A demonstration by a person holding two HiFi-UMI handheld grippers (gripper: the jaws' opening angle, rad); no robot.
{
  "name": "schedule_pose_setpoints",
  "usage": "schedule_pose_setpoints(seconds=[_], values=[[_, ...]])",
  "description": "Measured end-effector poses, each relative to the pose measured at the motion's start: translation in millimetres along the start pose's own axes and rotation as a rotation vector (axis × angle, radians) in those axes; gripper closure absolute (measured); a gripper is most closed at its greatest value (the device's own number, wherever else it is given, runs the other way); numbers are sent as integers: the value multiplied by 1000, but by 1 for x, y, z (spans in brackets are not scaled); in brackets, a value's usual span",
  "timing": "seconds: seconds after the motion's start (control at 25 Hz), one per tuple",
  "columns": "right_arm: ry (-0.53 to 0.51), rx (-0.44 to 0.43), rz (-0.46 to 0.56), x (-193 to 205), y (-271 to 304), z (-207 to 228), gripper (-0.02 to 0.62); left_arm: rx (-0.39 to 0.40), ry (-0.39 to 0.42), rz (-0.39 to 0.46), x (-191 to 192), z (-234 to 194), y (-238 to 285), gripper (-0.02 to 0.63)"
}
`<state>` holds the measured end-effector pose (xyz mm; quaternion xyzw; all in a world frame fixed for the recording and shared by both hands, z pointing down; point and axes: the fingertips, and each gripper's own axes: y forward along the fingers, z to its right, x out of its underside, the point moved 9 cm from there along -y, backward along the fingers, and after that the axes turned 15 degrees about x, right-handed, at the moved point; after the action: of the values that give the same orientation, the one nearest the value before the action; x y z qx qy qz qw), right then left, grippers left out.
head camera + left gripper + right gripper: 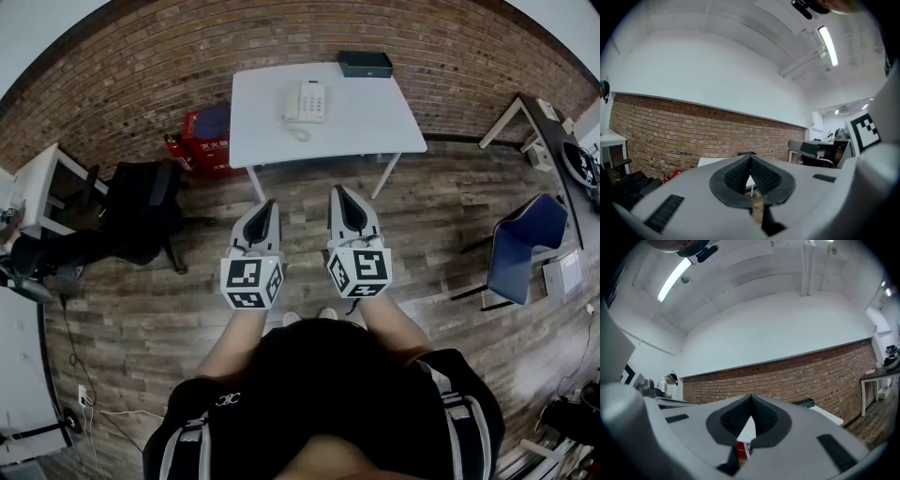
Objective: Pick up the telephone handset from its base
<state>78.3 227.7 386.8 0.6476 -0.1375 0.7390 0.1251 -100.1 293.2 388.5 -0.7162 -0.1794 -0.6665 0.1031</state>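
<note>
While you stand on the wooden floor [422, 234], you hold both grippers level and side by side, well short of the white table [375, 122]. Your left gripper [270, 204] has its jaws pressed together with nothing between them. Your right gripper [338, 191] is closed the same way, empty. The telephone handset [292, 101] lies on its base [315, 101] near the table's middle, and a black box [366, 64] sits at the far edge.
</note>
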Motion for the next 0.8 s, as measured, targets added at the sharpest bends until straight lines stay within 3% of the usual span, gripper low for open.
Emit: schedule_pose_setpoints(seconds=[0.8], values=[[18, -48, -22, 4, -5, 59, 597, 1, 16, -7, 5, 56, 46, 606]])
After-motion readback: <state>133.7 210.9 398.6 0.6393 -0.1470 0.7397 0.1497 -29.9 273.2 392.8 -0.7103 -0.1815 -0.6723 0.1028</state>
